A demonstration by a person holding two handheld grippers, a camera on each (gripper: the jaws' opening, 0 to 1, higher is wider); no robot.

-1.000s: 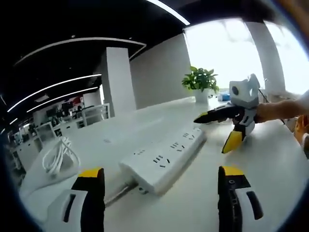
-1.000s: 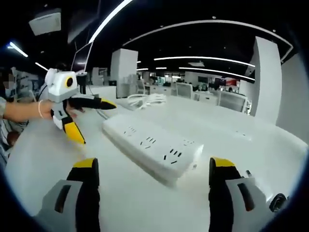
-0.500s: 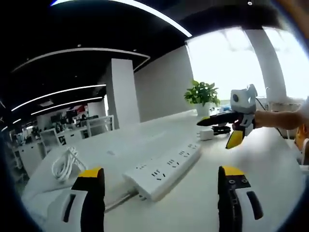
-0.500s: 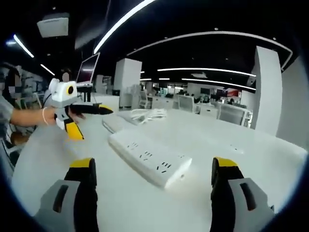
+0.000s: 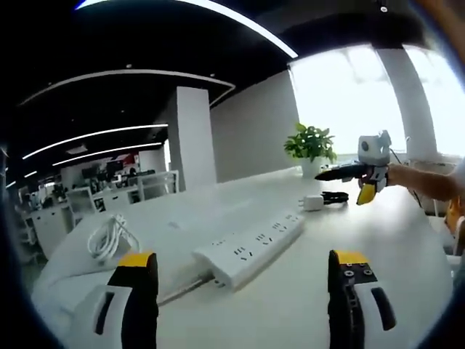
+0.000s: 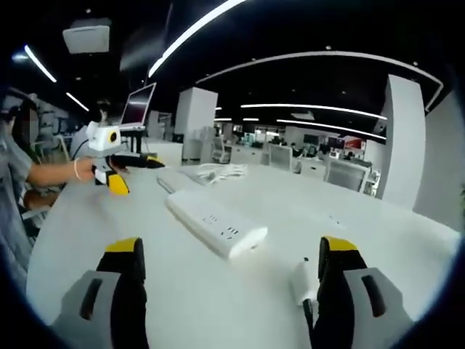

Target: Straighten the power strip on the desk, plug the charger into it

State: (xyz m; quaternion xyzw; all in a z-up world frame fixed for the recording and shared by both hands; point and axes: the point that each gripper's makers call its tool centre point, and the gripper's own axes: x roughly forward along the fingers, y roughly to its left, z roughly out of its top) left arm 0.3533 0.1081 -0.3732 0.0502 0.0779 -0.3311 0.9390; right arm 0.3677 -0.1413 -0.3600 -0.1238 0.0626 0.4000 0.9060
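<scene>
A long white power strip (image 5: 251,247) lies at an angle on the white desk (image 5: 407,247), its cord leaving at the near end. Beyond its far end a small white charger (image 5: 312,202) rests on a black cable. My left gripper (image 5: 243,259) is open and empty, a short way back from the strip. In the right gripper view the power strip (image 6: 216,224) lies ahead and the charger (image 6: 301,281) sits by the right-hand jaw. My right gripper (image 6: 231,247) is open with nothing in it. Each gripper shows in the other's view, hand-held with jaws spread: the right gripper (image 5: 339,187), the left gripper (image 6: 139,174).
A coiled white cable (image 5: 109,236) lies on the desk left of the strip, seen as the coiled cable (image 6: 218,171) in the right gripper view. A potted plant (image 5: 311,143) stands at the far edge. A laptop screen (image 6: 142,105) rises behind the person's arm (image 6: 51,173).
Both views have drawn back from the power strip, which now looks smaller. The two grippers are farther apart. The charger has come into view near the right gripper's jaw.
</scene>
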